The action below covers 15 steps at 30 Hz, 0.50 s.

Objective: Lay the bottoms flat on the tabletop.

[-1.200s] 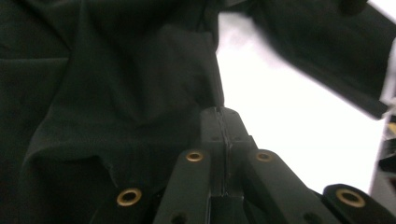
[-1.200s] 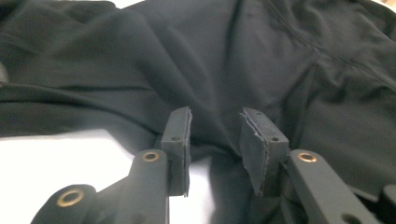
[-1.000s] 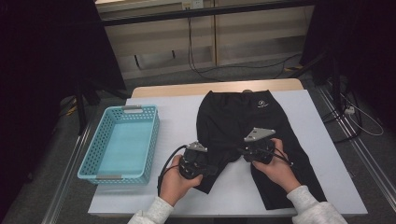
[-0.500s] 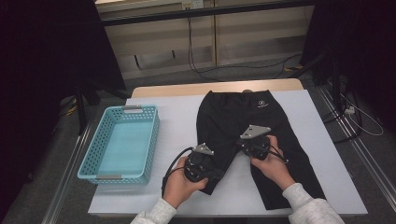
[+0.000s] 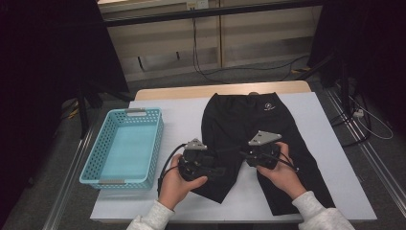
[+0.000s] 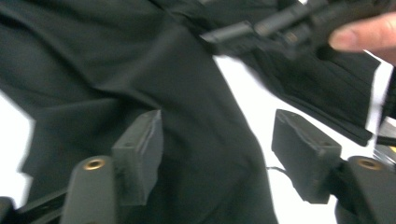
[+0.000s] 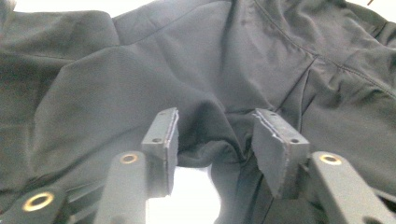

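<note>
A pair of black shorts [image 5: 239,120] lies flat on the white table [image 5: 182,115], waistband at the far side. My left gripper [image 5: 216,170] hovers over the left leg near the crotch. Its jaws have just been opening, and in the left gripper view [image 6: 217,126] they stand apart with the fabric [image 6: 116,70] lying loose under them. My right gripper [image 5: 243,153] faces it from the other leg. Its jaws have also just been opening, and in the right gripper view [image 7: 217,116] a fold of the crotch [image 7: 205,140] sits between the pads without being pinched.
A light blue mesh basket [image 5: 125,143] stands on the left part of the table, with nothing in it. Bare white table shows in front of the hems and right of the shorts. Cables run over the floor behind the table.
The left hand has shifted slightly over the left leg. The right hand has stayed where it was, and the shorts lie much as before.
</note>
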Tool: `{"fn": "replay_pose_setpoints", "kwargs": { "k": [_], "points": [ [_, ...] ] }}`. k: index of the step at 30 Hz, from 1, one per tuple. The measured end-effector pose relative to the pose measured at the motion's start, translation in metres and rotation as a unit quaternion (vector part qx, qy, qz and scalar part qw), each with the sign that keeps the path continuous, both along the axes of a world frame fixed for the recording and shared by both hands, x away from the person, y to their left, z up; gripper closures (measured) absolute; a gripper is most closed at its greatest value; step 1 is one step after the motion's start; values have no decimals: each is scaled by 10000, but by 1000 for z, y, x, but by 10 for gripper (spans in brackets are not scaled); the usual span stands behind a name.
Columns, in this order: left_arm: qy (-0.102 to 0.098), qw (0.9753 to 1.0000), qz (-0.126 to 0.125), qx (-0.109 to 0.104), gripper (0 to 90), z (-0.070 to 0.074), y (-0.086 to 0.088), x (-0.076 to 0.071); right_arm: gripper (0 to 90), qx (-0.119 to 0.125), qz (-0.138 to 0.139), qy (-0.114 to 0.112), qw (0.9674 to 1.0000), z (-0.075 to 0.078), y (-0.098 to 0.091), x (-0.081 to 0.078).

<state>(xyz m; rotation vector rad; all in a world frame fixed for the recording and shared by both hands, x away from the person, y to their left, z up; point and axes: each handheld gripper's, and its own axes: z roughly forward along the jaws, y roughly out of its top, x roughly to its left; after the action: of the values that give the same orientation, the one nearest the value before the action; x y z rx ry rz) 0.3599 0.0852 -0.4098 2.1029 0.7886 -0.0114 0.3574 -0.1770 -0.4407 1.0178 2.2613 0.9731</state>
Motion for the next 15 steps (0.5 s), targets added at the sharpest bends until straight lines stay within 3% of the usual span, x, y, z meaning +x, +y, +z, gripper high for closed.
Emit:
{"fn": "replay_pose_setpoints", "kwargs": {
  "k": [5, 10, 15],
  "points": [
    [-187, 9992, 304, 158, 267, 1, 12, 6, 487, -41, 139, -12, 9999, 2, 6, -5],
    [-203, 9983, 462, 305, 241, -5, 20, 12, 469, -7, 237, -21, 9997, 5, 10, -12],
    [-350, 9958, 677, 503, 230, -9, 27, 16, 469, 49, 420, 55, 9991, 5, 15, -19]
  ]
}}
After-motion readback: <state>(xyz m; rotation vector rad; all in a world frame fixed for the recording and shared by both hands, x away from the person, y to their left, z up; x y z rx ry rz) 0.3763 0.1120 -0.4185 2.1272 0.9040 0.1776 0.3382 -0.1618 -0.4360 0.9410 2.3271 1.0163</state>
